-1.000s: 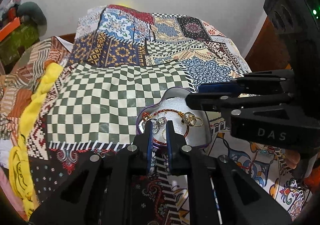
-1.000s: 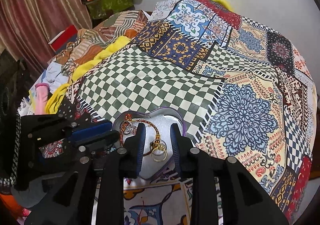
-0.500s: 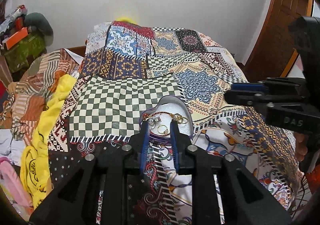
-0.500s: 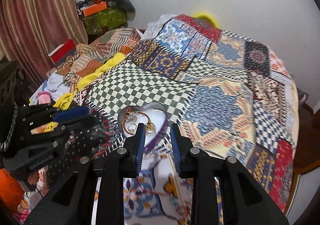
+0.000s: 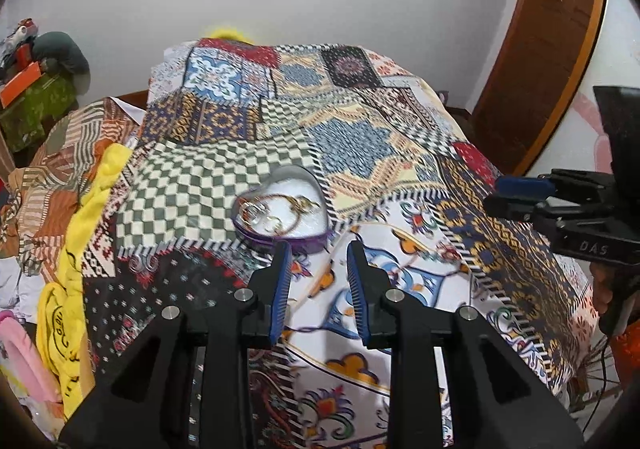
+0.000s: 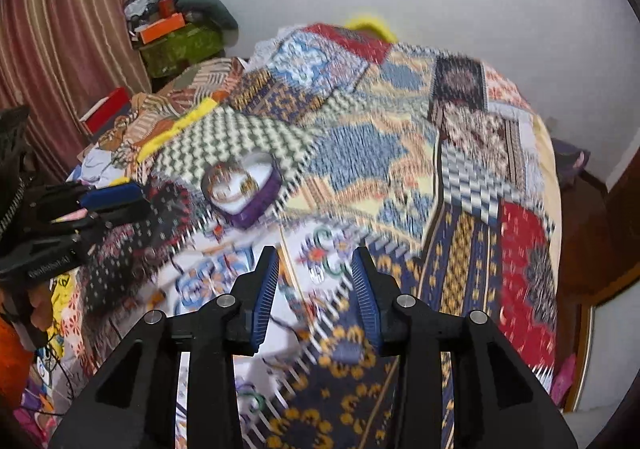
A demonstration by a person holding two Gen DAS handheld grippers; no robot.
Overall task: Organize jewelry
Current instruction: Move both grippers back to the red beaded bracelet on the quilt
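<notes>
A purple heart-shaped box [image 5: 304,239] with a white lining sits on the patchwork bedspread [image 5: 360,145]. Gold bangles and rings [image 5: 276,211] lie inside it. My left gripper [image 5: 319,255] is open and empty, pulled back just short of the box's near edge. My right gripper [image 6: 315,263] is open and empty, well back from the box [image 6: 256,205], which lies up and to the left in its blurred view. The right gripper also shows at the right edge of the left wrist view [image 5: 520,197].
Yellow cloth [image 5: 80,249] and heaped clothes lie along the bed's left side. A green box with clutter [image 6: 180,45] stands by the striped curtain [image 6: 60,49]. A wooden door [image 5: 552,49] is to the right. A white wall is behind the bed.
Both grippers have drawn back and up from the heart-shaped box, which now looks smaller and farther. Both jaws have spread a little wider. The jewelry stays in the box.
</notes>
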